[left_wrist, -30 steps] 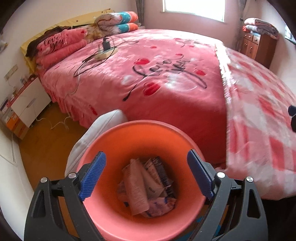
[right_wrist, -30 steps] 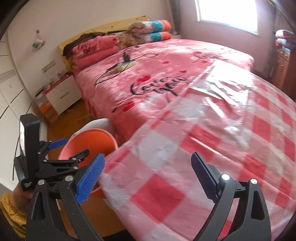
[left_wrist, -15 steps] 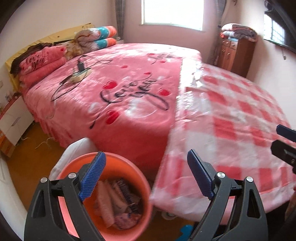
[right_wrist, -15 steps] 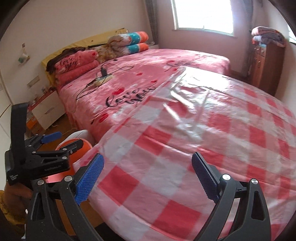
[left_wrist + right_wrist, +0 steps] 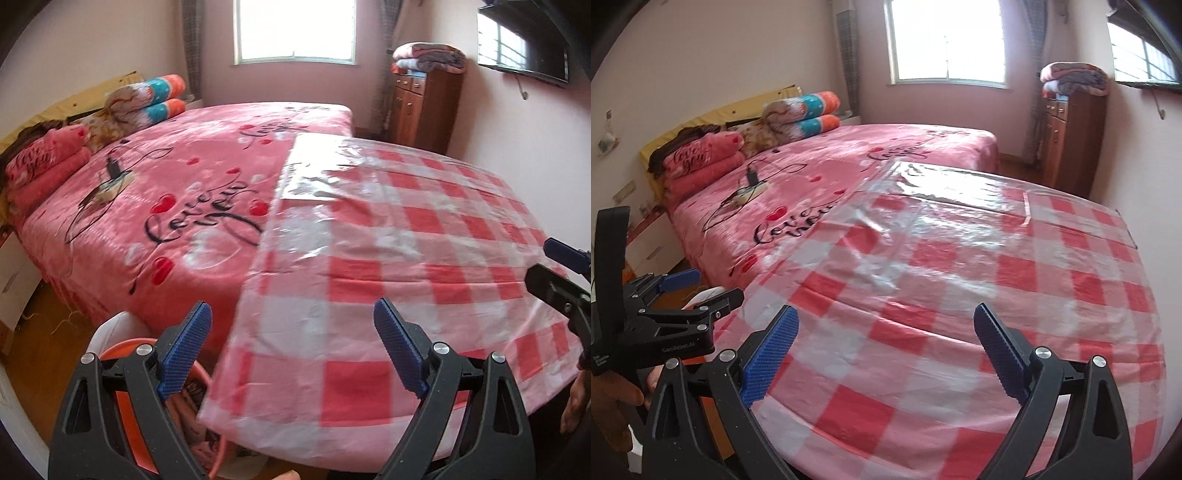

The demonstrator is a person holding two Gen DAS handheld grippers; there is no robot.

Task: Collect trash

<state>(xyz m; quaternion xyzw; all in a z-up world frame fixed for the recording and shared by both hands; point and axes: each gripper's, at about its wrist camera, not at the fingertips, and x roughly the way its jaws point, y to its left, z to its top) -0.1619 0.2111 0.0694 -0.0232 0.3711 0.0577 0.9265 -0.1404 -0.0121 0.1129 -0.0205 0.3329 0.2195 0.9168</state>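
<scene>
In the left wrist view, the orange bin sits low at the left on the floor, mostly hidden behind my left gripper and the table's edge. Wrappers show inside it. That gripper is open with nothing between its blue pads and hangs over the near edge of the checked table. My right gripper is also open and holds nothing, above the same red-and-white cloth. Each gripper shows in the other's view: the right gripper at the right edge, the left gripper at the left.
A clear plastic sheet covers the checked cloth. A pink bed with a power strip and cable lies beyond. A wooden cabinet stands at the back right. A white object leans beside the bin.
Both views have swung right and lifted from the bin toward the checked table. The bin has slid from the middle of the left wrist view into its lower left corner. Both grippers stayed open.
</scene>
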